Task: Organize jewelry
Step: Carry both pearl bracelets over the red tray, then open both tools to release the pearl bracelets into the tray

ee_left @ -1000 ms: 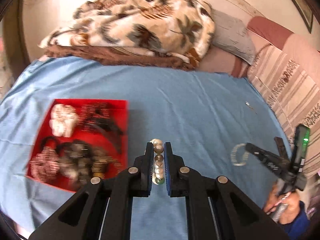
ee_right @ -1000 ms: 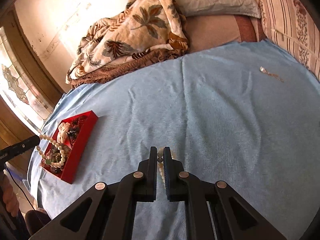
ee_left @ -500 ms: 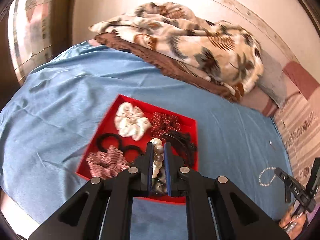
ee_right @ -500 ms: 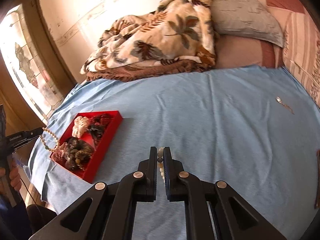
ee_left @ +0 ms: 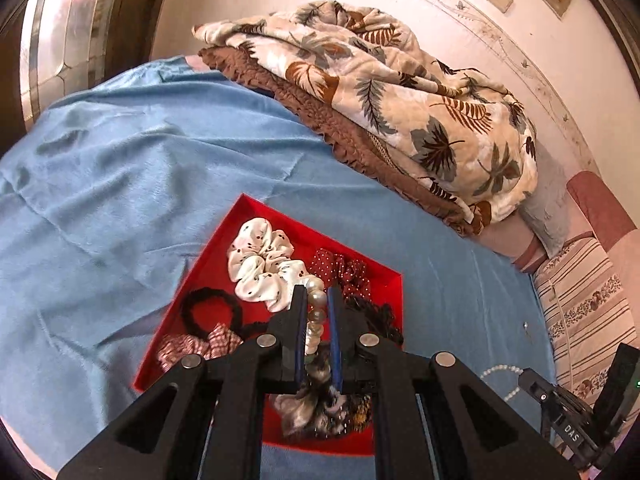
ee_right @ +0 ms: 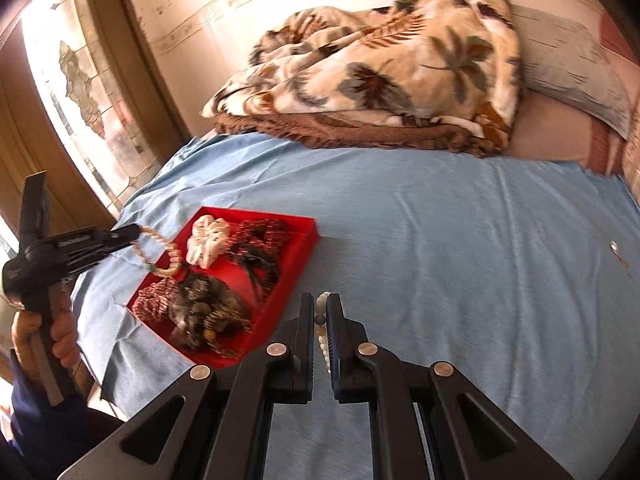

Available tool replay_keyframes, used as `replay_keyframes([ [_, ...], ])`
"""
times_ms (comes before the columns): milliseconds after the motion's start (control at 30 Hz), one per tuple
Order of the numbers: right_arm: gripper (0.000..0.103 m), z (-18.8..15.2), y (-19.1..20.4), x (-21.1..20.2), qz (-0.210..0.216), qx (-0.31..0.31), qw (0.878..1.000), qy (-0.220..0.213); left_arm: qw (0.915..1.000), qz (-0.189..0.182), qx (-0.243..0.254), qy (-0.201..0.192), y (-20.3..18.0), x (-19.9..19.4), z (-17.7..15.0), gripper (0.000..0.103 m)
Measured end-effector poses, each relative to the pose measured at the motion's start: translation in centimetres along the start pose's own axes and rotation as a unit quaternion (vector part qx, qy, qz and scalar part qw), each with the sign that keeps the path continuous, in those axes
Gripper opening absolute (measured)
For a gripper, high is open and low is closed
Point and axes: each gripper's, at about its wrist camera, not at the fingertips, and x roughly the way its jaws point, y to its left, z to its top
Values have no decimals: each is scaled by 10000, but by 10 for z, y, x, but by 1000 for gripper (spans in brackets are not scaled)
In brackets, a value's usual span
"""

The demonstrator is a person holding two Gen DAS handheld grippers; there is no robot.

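My left gripper (ee_left: 317,300) is shut on a large-bead pearl bracelet (ee_left: 316,320) and holds it above the red tray (ee_left: 224,256), which holds scrunchies and dark hair ties. In the right wrist view the left gripper (ee_right: 134,232) dangles the bracelet (ee_right: 160,252) over the tray's left edge (ee_right: 312,236). My right gripper (ee_right: 321,304) is shut on a small-bead pearl strand (ee_right: 322,336) above the blue sheet, right of the tray. That strand (ee_left: 500,372) also hangs from the right gripper in the left wrist view.
The bed has a blue sheet (ee_right: 460,240). A folded leaf-print blanket (ee_right: 392,72) and a grey pillow (ee_right: 572,72) lie at the back. A small silver piece (ee_right: 616,252) lies on the sheet at the right. A window (ee_right: 72,92) is at the left.
My left gripper has carried the bracelet leftward, from beside the tray to over it. My right gripper has swung left toward the tray with its strand. Both stayed shut.
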Motion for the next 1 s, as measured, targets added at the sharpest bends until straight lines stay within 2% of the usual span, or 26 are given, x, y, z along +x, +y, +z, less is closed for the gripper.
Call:
replay_keyframes([
  [333,7,37,67,57,359,-375,9983,266,9989,-58,-204,418,22,51,5,10],
  [533,7,57,102,101,779,-276,9954,475,9984,339,-193,402,35,61,7,10],
  [633,7,64,114,130,999,-86,9928,647,9976,384,-337,474,45,65,8,10],
  [767,7,59,117,168,993,97,9902,981,9961,576,-422,511,53,71,8,10],
  [867,7,53,111,186,859,165,9891,1183,9958,509,-461,602,55,78,8,10],
  [1000,7,48,101,195,623,211,9902,1232,9953,444,-458,726,52,90,7,10],
])
